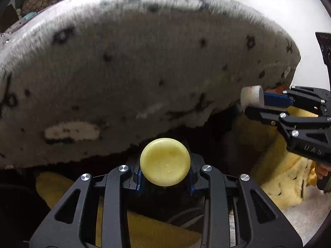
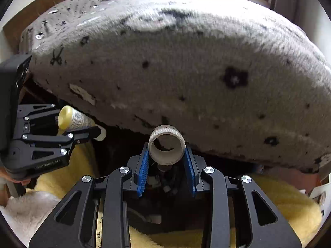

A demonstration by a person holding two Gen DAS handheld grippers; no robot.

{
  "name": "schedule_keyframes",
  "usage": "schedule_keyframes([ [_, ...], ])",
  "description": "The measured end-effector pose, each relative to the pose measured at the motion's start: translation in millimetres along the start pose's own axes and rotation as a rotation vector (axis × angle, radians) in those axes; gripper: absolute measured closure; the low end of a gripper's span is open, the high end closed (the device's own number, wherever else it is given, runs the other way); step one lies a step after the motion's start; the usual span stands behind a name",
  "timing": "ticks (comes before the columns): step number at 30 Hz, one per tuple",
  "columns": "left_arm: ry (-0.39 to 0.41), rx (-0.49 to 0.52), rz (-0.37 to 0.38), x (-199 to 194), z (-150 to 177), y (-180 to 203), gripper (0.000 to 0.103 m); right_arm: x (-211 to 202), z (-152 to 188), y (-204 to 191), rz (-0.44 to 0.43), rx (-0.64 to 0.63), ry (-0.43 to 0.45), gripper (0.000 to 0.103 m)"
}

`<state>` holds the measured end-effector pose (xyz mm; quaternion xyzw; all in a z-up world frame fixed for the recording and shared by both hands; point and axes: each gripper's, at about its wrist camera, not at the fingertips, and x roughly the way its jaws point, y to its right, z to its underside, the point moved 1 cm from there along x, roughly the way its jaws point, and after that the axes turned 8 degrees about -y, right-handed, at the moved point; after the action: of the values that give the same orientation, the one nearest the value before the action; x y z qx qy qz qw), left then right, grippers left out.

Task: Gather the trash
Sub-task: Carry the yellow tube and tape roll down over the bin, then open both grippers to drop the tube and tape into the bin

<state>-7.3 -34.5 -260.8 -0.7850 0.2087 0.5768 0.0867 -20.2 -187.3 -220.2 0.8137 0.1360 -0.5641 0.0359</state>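
Note:
In the left wrist view my left gripper [image 1: 165, 177] is shut on a small cylinder whose round pale-yellow end [image 1: 165, 162] faces the camera. From the right wrist view the same piece looks like a yellowish spool [image 2: 76, 122] wound with white thread, with the left gripper [image 2: 82, 124] shut across it. My right gripper [image 2: 166, 152] is shut on a short hollow white ribbed tube [image 2: 166, 159], its blue pads [image 2: 142, 171] pressing both sides. At the right edge of the left wrist view the white tube [image 1: 252, 96] shows in the right gripper [image 1: 257, 105]. Both grippers point steeply downward.
A large grey fuzzy cover [image 1: 144, 62] with black scissor and flower prints fills the space ahead of both grippers. Below lie yellow fleece [image 2: 279, 202] and white fleece [image 2: 26, 208]. A dark gap [image 2: 165, 206] holding small white items opens under the right gripper. A hand [image 2: 12, 178] holds the left gripper.

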Motion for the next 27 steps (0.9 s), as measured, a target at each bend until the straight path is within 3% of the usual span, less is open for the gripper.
schedule_keyframes([
  [15,-0.196,-0.056,0.072,68,20,-15,0.074,63,10,0,-0.057,0.075,-0.157,0.07],
  [24,-0.247,-0.049,0.086,85,17,-14,0.074,79,7,7,-0.089,0.09,-0.208,0.069],
  [27,-0.244,-0.05,0.086,86,14,-11,0.07,83,5,8,-0.097,0.095,-0.213,0.068],
])
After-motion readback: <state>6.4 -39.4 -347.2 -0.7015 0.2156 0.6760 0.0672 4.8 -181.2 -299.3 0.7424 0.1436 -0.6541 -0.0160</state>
